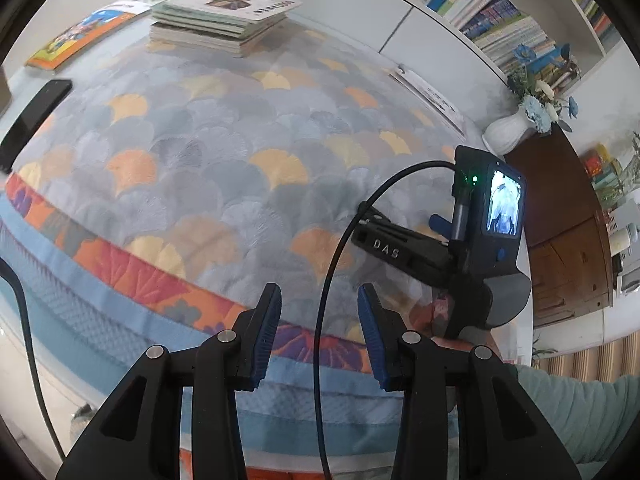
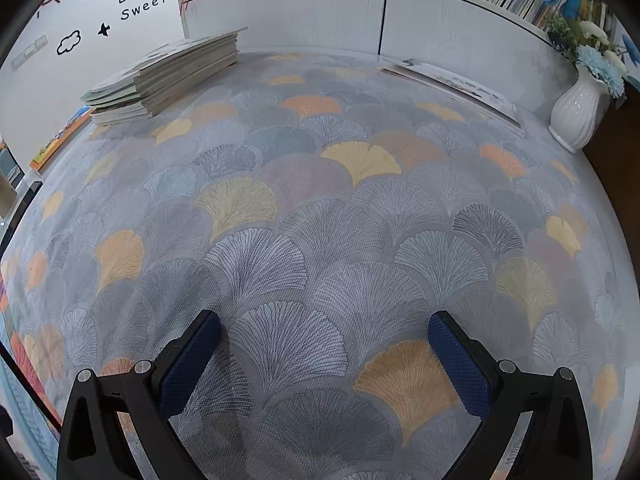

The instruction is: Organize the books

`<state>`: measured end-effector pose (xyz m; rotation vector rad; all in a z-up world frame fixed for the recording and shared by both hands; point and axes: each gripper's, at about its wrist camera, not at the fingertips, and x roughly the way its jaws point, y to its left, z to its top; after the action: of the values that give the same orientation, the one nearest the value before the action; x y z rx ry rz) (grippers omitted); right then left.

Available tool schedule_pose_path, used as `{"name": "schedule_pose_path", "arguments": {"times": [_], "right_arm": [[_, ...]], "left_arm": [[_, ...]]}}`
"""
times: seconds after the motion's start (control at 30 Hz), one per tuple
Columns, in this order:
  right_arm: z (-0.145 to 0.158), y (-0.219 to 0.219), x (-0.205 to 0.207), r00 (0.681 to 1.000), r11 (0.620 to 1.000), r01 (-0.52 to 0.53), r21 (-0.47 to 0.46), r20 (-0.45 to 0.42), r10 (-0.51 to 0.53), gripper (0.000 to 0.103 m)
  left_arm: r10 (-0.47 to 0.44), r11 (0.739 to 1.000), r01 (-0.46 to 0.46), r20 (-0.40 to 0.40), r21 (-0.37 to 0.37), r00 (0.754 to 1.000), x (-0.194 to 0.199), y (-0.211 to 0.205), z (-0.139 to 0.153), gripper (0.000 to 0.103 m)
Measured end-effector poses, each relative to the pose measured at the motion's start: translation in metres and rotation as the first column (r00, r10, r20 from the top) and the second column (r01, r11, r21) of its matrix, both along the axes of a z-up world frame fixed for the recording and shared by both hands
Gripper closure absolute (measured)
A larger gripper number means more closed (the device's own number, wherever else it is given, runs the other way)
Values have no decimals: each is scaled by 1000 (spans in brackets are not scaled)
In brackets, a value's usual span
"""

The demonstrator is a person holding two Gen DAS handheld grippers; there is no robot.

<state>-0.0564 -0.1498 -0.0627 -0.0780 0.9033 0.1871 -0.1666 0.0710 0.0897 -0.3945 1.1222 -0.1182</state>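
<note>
Most of the sorting looks done, judging by the stack of books [image 2: 168, 76] that sits squared up far ahead and to the left of the right gripper [image 2: 324, 360], near the white cabinet [image 2: 312, 16] at the back of the table. What seems left is a thin book [image 2: 452, 88] lying flat far ahead and to the right, just short of the white vase [image 2: 576, 112], and an orange-covered book [image 1: 80, 40] lying apart, ahead and left of the left gripper [image 1: 320, 332], near a dark phone [image 1: 32, 116]. The right gripper hovers over bare fan-patterned tablecloth [image 2: 320, 220], jaws spread wide, holding nothing. The left gripper hangs at the near table edge, jaws partly apart with only a black cable [image 1: 320, 320] passing in front of them; it grips nothing. Both tools stand well apart from any book, so a reach comes next.
</note>
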Motion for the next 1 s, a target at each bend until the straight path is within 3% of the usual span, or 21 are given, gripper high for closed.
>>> {"name": "schedule_pose_path", "arguments": {"times": [0.33,0.7,0.8,0.87,1.0], "right_arm": [[-1,4,-4,1000,1000,24,-2,8,-24,0],[-1,4,-6,1000,1000,17,2,-2,-17,0],[4,4,2,995,1000,4,-2,-99,-4,0],[10,-5,4,990,999,26,43,-143,-19,1],[28,-42,13,985,988,126,90,-126,-114,1]], "left_arm": [[48,998,-50,-37,-37,998,-1,15,-16,63],[-70,997,70,-38,15,997,29,-12,-1,63],[-123,991,125,-35,38,992,45,-23,2,63],[-177,982,179,-28,60,984,61,-32,6,63],[-250,966,252,-40,61,968,97,-44,5,62]]}}
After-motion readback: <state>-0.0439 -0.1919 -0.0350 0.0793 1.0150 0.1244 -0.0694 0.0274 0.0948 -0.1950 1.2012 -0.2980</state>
